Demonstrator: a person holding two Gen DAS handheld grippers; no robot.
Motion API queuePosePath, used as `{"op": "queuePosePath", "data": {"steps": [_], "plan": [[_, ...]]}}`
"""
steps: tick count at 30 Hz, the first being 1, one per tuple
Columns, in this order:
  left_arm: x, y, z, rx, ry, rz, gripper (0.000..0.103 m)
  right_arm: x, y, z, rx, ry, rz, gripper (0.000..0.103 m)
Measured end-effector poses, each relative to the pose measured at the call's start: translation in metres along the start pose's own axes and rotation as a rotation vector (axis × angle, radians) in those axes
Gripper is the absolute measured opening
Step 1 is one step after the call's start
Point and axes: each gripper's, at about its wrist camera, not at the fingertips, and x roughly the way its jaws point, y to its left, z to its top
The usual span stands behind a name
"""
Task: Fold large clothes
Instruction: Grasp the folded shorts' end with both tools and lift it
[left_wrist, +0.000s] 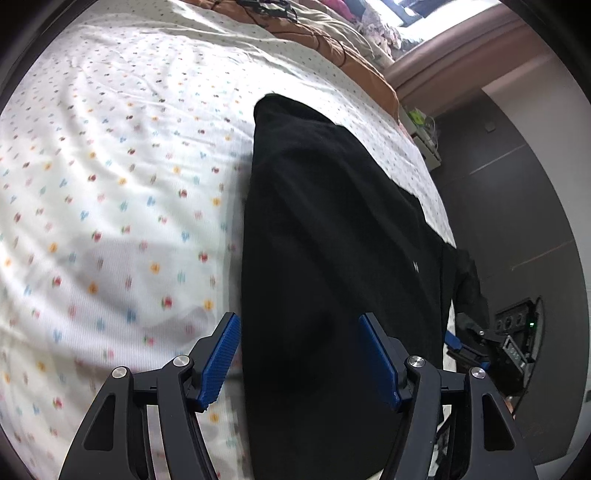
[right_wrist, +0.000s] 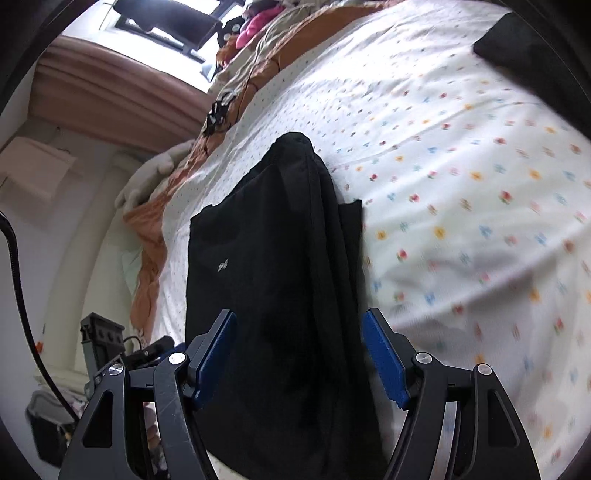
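A black garment (left_wrist: 325, 258), soft and folded into a long strip, is lying on the flower-dotted bed sheet (left_wrist: 122, 177). The left gripper (left_wrist: 299, 354) and right gripper (right_wrist: 299, 350) are hovering above it, jaws standing wide apart and gripping nothing.

Black garment (left_wrist: 332, 240), folded lengthwise into a long narrow strip, lying flat on the dotted white bedsheet (left_wrist: 129, 166); small white logo facing up; layered edges visible along one side.
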Motion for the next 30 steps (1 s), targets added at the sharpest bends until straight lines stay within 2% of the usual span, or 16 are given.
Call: {"op": "queuePosePath", "data": {"steps": [8, 17, 22, 25, 26, 27, 28, 30], "plan": [[0.020, 0.008, 0.033, -0.018, 0.000, -0.038, 0.067, 0.044, -0.015, 0.033, -0.008, 0.084, 0.023, 0.071], [0.045, 0.017, 0.060, -0.031, 0.013, -0.047, 0.065, 0.064, -0.028, 0.049, 0.031, 0.099, 0.147, 0.071], [0.062, 0.024, 0.075, -0.074, 0.027, -0.067, 0.065, 0.073, -0.024, 0.056, 0.028, 0.112, 0.165, 0.070], [0.066, 0.023, 0.083, -0.096, 0.025, -0.068, 0.063, 0.078, -0.023, 0.060, 0.030, 0.112, 0.157, 0.055], [0.065, 0.022, 0.084, -0.103, 0.023, -0.060, 0.060, 0.081, -0.025, 0.061, 0.051, 0.116, 0.161, 0.043], [0.063, 0.021, 0.084, -0.109, 0.020, -0.049, 0.055, 0.084, -0.026, 0.063, 0.068, 0.117, 0.166, 0.034], [0.063, 0.017, 0.086, -0.110, 0.015, -0.040, 0.053, 0.082, -0.026, 0.062, 0.078, 0.104, 0.169, 0.031], [0.055, 0.010, 0.084, -0.095, -0.002, -0.025, 0.045, 0.073, -0.013, 0.059, 0.020, 0.061, 0.148, 0.021]]}}
